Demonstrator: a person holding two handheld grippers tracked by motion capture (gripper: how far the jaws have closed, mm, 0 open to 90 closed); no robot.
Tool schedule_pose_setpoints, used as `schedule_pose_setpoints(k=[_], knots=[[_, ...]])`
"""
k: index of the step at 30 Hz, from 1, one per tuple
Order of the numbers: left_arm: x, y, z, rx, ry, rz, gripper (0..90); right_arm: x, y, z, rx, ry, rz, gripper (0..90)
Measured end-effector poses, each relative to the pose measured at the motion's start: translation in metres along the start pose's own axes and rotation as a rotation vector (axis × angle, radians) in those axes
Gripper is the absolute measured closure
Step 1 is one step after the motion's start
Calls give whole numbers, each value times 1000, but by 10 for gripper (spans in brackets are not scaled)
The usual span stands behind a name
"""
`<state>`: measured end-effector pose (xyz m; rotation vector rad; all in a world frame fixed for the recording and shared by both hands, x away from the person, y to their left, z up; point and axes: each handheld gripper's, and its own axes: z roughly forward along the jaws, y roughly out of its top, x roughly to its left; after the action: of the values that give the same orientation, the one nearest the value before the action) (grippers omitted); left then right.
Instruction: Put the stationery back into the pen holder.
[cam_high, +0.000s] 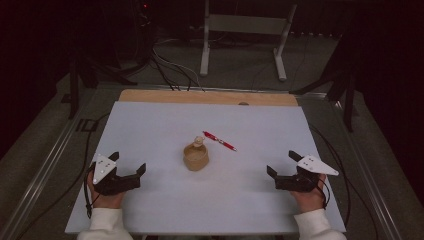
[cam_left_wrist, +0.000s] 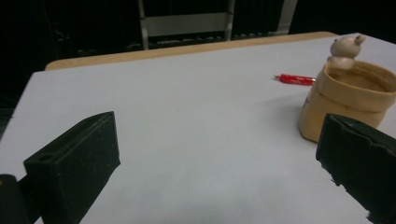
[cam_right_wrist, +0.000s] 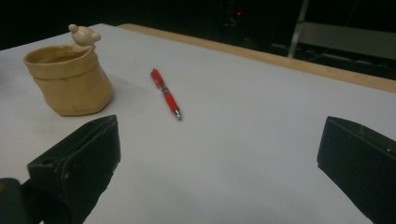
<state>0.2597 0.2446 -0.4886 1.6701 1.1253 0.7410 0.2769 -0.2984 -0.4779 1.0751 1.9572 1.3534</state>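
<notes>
1. Dark room surrounds your table (cam_high: 150, 200): a matte, pale grey-white sheet covers it, and a strip of bare light wood shows along its far edge, at the top of the sheet in the high view.
2. Beyond that edge, in the upper middle of the high view, a white metal frame (cam_high: 245, 30) stands on a grey floor, with black cables (cam_high: 170, 70) trailing to its left.
3. Your pot (cam_high: 195, 156) sits at the centre of the high view. It is tan, soft-looking and bag-shaped, with a rolled rim and creased sides, and a small pale bear figure perches on its far rim.
4. Your pen (cam_high: 219, 141) lies flat just right of and above the pot, near it but apart. It is slim, glossy red plastic with a metal tip, lying slantwise with its tip toward the lower right.
5. Your left gripper (cam_high: 131, 164) rests at the lower left of the high view, jaws spread wide and holding nothing. In the left gripper view the pot (cam_left_wrist: 348, 100) stands just behind the right jaw, with the pen (cam_left_wrist: 294, 79) past it.
6. Your right gripper (cam_high: 281, 163) rests at the lower right, likewise spread wide and holding nothing. In the right gripper view the pot (cam_right_wrist: 70, 84) is upper left and the pen (cam_right_wrist: 166, 93) left of centre.
7. Both grippers are blocky matte black, each topped by a pale three-cornered plate.
</notes>
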Motion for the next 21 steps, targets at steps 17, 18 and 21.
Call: schedule_pose_setpoints(k=[17,18,21], knots=[[-1,-2,2,10,0,-1,1,1,32,40,66,80,-23,0],[-1,-2,2,10,2,-2,1,2,34,42,69,80,-27,0],[-1,-2,2,10,3,-3,1,2,39,48,77,83,-36,0]])
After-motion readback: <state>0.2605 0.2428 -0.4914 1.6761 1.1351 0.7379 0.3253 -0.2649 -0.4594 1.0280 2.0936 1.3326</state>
